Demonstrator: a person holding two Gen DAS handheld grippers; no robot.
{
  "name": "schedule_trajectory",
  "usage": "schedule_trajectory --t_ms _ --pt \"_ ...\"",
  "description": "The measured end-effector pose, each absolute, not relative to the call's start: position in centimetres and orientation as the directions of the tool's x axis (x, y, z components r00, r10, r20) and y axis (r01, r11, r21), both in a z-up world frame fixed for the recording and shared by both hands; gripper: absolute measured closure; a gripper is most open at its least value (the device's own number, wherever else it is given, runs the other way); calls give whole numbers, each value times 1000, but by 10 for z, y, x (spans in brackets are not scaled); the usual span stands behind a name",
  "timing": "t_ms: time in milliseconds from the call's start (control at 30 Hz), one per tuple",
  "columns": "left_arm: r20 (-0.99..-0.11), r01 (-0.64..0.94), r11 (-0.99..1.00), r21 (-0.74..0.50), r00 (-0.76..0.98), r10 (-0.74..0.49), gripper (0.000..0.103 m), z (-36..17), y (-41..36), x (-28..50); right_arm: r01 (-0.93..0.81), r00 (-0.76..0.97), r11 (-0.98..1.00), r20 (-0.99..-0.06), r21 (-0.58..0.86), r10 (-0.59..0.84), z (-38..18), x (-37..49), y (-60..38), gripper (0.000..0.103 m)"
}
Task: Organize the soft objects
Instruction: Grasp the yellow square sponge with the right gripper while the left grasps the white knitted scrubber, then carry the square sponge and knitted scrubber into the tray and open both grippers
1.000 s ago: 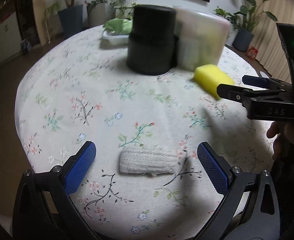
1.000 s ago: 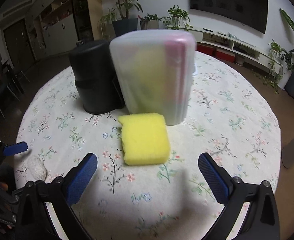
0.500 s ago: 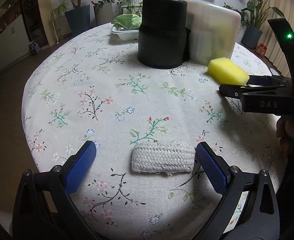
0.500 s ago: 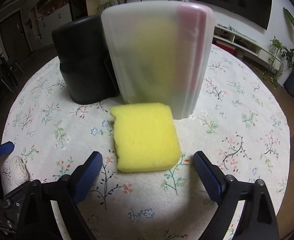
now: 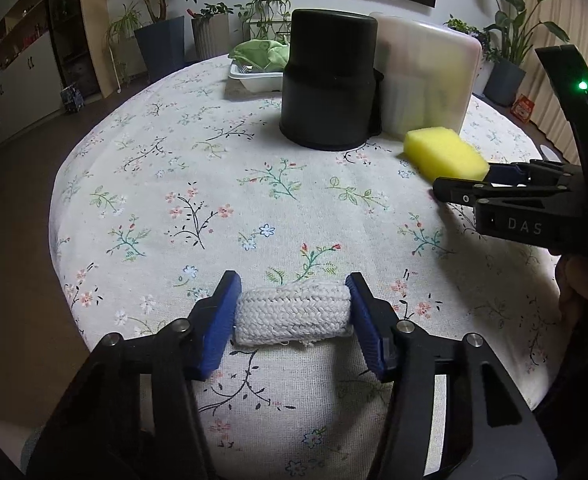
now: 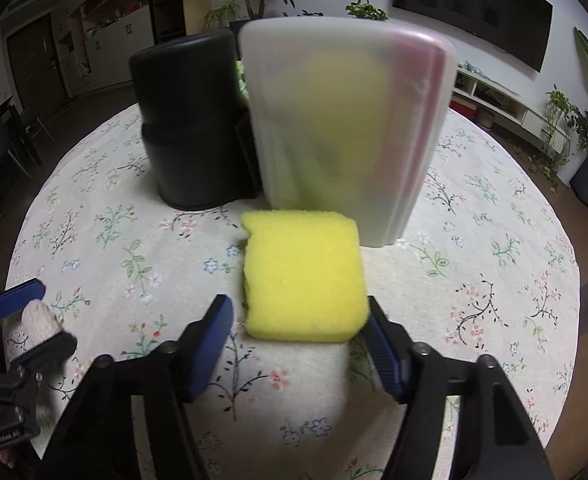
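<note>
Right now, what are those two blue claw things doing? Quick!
Left gripper: jaws just closed onto the white knitted roll, pads pressing both ends.
Right gripper: jaws closing around the yellow sponge; left pad not yet touching.

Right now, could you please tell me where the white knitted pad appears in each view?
Left wrist view: the white knitted pad sits bottom centre, between the jaws.
Right wrist view: far left edge, low, partly hidden.
Shared landmark: the black cylindrical container at the table's far side.
</note>
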State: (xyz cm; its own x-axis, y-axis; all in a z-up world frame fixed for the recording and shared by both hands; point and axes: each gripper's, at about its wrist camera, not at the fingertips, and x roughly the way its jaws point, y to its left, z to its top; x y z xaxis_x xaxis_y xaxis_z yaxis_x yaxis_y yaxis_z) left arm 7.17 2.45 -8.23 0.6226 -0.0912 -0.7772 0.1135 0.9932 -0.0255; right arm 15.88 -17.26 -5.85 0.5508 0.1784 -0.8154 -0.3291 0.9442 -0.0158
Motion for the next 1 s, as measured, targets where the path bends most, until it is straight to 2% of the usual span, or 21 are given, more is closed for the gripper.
schedule_trajectory --t_ms 100,233,600,1000 --pt "-777 114 993 -25 623 -91 51 -82 25 72 -337 552 941 -814 -21 179 -58 155 -168 47" --pt "-774 109 993 -41 625 -101 53 -81 28 72 -342 559 939 -812 -39 170 -57 150 -162 50" --pt "-766 103 993 -62 633 -114 53 -76 33 72 -351 575 936 -797 -35 186 -45 132 -153 51" --pt "-749 79 995 -60 655 -97 53 -62 46 73 -301 624 950 -771 -87 127 -19 122 -165 51"
